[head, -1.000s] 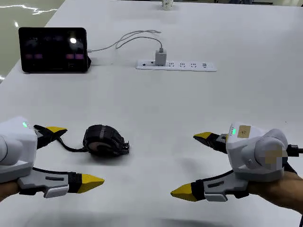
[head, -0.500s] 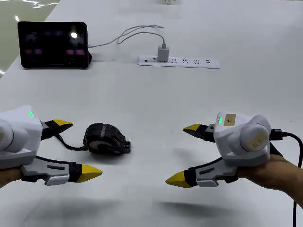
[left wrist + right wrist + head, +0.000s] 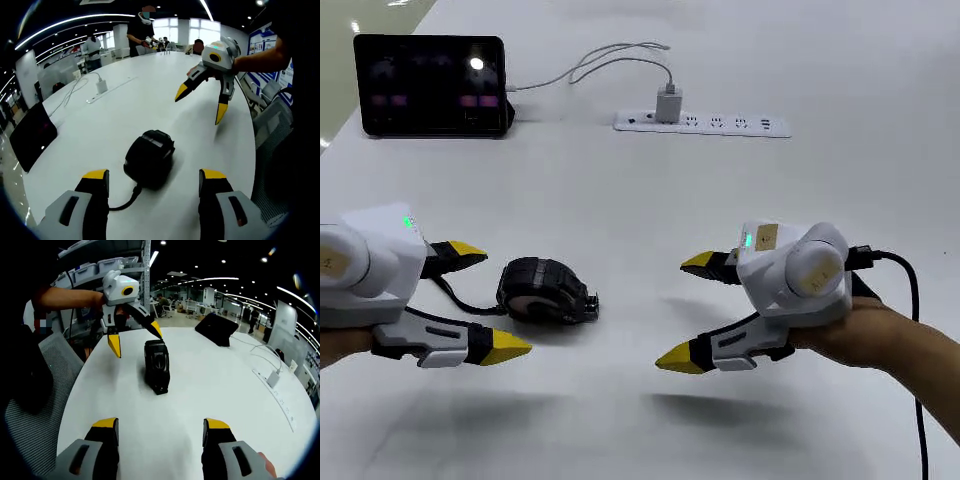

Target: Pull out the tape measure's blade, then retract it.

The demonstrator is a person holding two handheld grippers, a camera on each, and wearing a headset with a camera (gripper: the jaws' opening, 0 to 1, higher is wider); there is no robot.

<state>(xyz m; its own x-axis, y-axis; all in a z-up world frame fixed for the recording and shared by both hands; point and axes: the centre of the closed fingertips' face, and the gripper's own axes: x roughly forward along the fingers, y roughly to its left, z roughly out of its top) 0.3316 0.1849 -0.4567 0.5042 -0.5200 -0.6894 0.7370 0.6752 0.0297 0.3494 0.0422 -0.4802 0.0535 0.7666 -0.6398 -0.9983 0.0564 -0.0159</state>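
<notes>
A wide white table (image 3: 620,200) carries everything. In the upper left of the head view a dark tablet (image 3: 430,85) stands propped up. To its right, near the top centre, lies a white power strip (image 3: 705,123) with a white charger (image 3: 669,103) plugged into its left end. A pale cable (image 3: 610,62) loops from the charger back to the tablet. All of these sit well apart from the work, along the upper part of the frame.

The left claw (image 3: 502,298) is at the lower left of the head view and the right claw (image 3: 675,311) at the lower right. Their yellow tips point toward each other, and both are spread wide with nothing in their grip.

The black tape measure (image 3: 542,291) lies on the table in the lower left of the head view, just ahead of the left claw's tips and about in line with the gap between them. It touches neither jaw. The right claw is well apart from it, to its right. A thin black strap (image 3: 460,300) trails from the tape measure's case back between the left claw's jaws.
</notes>
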